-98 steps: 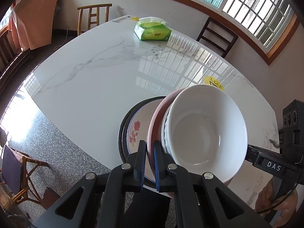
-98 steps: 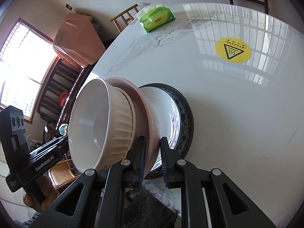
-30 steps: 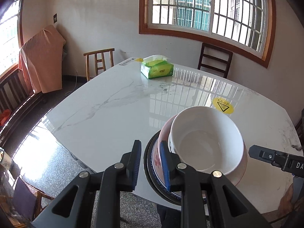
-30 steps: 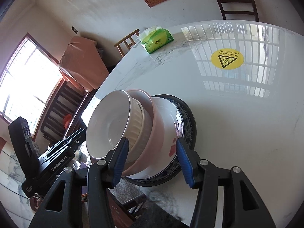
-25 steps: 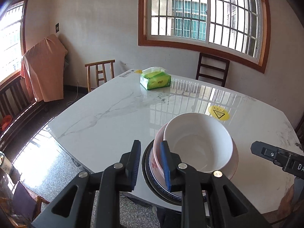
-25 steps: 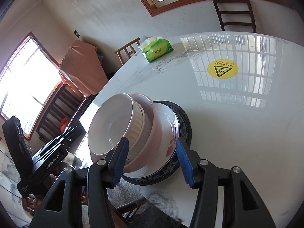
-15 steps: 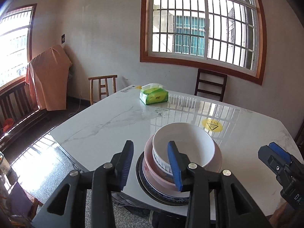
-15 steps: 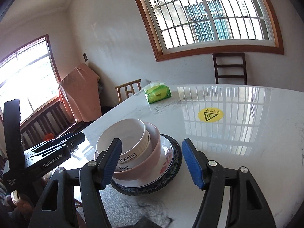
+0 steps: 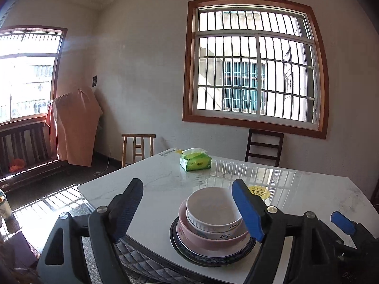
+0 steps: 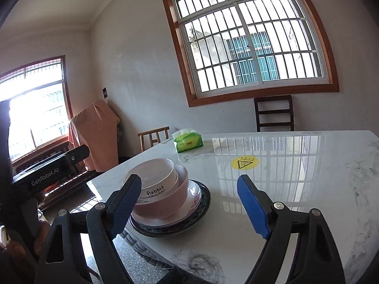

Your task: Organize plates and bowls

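Observation:
A white bowl point(image 9: 213, 209) sits in a pink bowl point(image 9: 208, 239), on a white flowered plate and a dark-rimmed plate point(image 9: 189, 256). The stack rests flat on the marble table point(image 9: 165, 184) near its front edge. My left gripper point(image 9: 187, 184) hangs short of the stack with its jaws opening wide, and the pads touch nothing. In the right wrist view the same stack point(image 10: 163, 203) lies just beyond the left finger of my right gripper point(image 10: 188, 179). That gripper's jaws are also opening, with nothing held.
A green tissue pack point(image 9: 195, 162) lies at the far side of the table and a yellow warning sticker point(image 10: 245, 163) near its middle. Wooden chairs point(image 9: 264, 146) stand behind the table. A hand point(image 10: 40, 236) holds the left gripper's body at the left.
Both grippers let go of the stack's rims, opened wide and drew back while tilting up. The stack went from tilted and held to lying flat on the table.

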`<state>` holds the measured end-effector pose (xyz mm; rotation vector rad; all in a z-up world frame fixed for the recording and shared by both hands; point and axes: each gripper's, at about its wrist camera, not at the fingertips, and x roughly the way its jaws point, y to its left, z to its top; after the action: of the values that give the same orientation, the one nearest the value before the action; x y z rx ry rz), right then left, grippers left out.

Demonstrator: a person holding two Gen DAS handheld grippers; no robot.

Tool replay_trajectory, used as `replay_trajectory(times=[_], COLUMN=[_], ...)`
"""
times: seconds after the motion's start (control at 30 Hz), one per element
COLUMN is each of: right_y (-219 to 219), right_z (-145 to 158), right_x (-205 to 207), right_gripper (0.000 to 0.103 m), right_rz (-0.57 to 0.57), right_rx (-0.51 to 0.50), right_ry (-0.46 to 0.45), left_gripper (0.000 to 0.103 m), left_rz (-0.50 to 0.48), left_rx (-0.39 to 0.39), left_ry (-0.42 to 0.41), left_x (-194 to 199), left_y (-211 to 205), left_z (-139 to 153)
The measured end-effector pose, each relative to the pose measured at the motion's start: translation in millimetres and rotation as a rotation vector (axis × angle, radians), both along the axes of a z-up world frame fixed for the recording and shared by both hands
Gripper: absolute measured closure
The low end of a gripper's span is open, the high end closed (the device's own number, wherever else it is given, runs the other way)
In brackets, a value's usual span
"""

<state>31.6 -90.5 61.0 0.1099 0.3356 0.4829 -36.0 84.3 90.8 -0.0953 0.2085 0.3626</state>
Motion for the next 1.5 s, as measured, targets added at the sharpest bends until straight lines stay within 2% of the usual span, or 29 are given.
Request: replay_trajectory(times=[0.1,0.3,0.43,0.8,1.03,1.5], right_y=[-7.7,-18.7,-20.6,-11.4,-11.4,-18.7], right_z=[-1.6,-2.4,-2.8,5.1,4.6,-6.0], right_x=[-6.1,-15.1,-22.4,-40.5,-41.2,-43.7], right_gripper=[0.022,0.022,0.022,0.011,0.007,0.005], right_rz=[-0.005,-0.011,-0.009,-0.006,-0.002,-0.015], right_rx=[0.009,0.026,0.025,-0.01,-0.014,-0.016], right_ry=[0.004,-0.008,-0.019,-0.093,-0.08,-0.04], left_gripper=[0.02,0.02,0.02,0.02,0.02,0.02], left_rz=[-0.014,-0.05,-0.066,-0.05,-0.064,-0.071], left_rx=[0.018,0.038,0.023,0.006,0.031,0.007], left_ry=[-0.014,0.039,0.06,0.102,0.141,0.215], left_x=[-8.3,-7.0,-8.8,-12.4,-10.5,-2.9], left_y=[-11.0,-26.7,-30.7,-30.7,-34.5,-29.4], left_z=[6.1,9.2,7.4,0.9,-3.5,-15.1])
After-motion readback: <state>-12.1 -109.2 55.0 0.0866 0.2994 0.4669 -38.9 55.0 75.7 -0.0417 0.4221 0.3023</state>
